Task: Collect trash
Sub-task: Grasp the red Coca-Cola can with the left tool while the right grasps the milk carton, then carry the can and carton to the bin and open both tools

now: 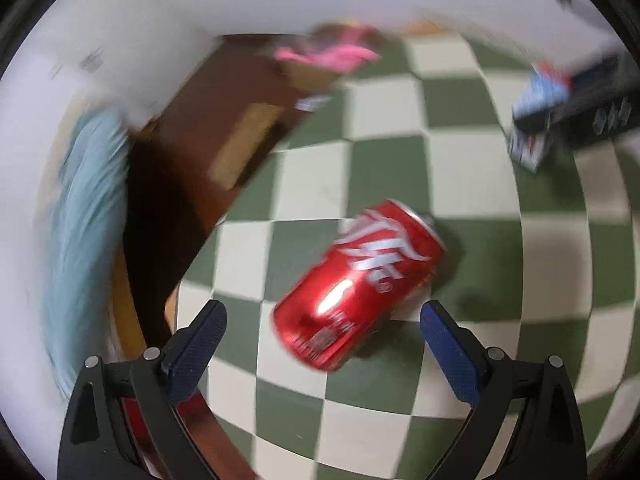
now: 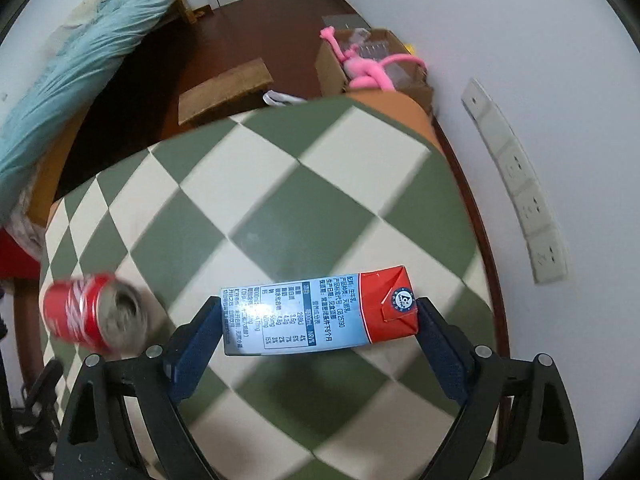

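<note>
Lying on its side on the green-and-cream checkered table [image 1: 460, 104], the red soda can [image 1: 358, 286], just ahead of the left gripper [image 1: 323, 318] and between the lines of its wide-open fingers, not touching either blue pad. Running from about seven o'clock to one o'clock in the left wrist view, the can's long axis, so sitting skewed across the gap, not square to it. Probably needing a slight wrist turn before closing across the can's round body, not along its length.

Clamping a red-and-blue milk carton [image 2: 320, 310] endwise, the right gripper [image 2: 318, 322], pads pressing on the carton's two short ends, carton apparently hanging above the tabletop. Showing at nine o'clock in the right wrist view, the same can [image 2: 94, 310], open top facing the camera.

Being nearer and free, the left gripper; judged the one for the can.
</note>
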`<state>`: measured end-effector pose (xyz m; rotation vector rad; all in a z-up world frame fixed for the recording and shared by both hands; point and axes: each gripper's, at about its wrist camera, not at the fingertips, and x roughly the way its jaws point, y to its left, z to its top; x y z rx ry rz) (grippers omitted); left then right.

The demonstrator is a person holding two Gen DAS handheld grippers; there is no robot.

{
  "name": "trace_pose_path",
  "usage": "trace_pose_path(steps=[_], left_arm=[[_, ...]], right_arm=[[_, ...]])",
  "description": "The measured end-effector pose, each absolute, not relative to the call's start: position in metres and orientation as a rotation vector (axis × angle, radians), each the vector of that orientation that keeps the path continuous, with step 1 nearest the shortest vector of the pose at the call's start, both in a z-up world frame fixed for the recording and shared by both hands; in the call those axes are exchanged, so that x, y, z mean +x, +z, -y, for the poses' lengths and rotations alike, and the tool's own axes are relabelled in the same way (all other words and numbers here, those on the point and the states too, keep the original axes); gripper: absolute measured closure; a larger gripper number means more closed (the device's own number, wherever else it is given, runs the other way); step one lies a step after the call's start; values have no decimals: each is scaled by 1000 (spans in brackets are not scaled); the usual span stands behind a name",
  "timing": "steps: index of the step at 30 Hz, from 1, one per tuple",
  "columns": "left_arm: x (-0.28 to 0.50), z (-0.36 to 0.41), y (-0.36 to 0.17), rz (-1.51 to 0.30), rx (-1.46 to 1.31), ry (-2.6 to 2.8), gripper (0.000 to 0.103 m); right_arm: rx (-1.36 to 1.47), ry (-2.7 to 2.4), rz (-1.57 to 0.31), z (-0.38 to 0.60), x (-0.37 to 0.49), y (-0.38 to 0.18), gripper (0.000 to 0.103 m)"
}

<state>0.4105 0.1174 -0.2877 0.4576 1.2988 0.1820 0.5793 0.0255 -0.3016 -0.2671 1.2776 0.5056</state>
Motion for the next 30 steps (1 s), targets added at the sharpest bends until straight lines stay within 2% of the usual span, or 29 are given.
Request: trace_pose_path(steps=[8, 9, 10, 20, 30], left_arm=[[436, -117, -334, -1464, 583, 65, 6], [438, -116, -337, -1466, 586, 61, 10], [438, -116, -338, -1467, 587, 58, 22], [429, -119, -331, -1441, 466, 135, 24], [409, -139, -304, -1401, 148, 277, 27]], right_arm=[[-262, 488, -1343, 7, 573, -307, 9], [-263, 489, -1344, 7, 573, -307, 9], [-265, 488, -1342, 7, 573, -306, 9], [-294, 484, -1335, 0, 579, -307, 7], [-279, 498, -1313, -1, 579, -316, 7]])
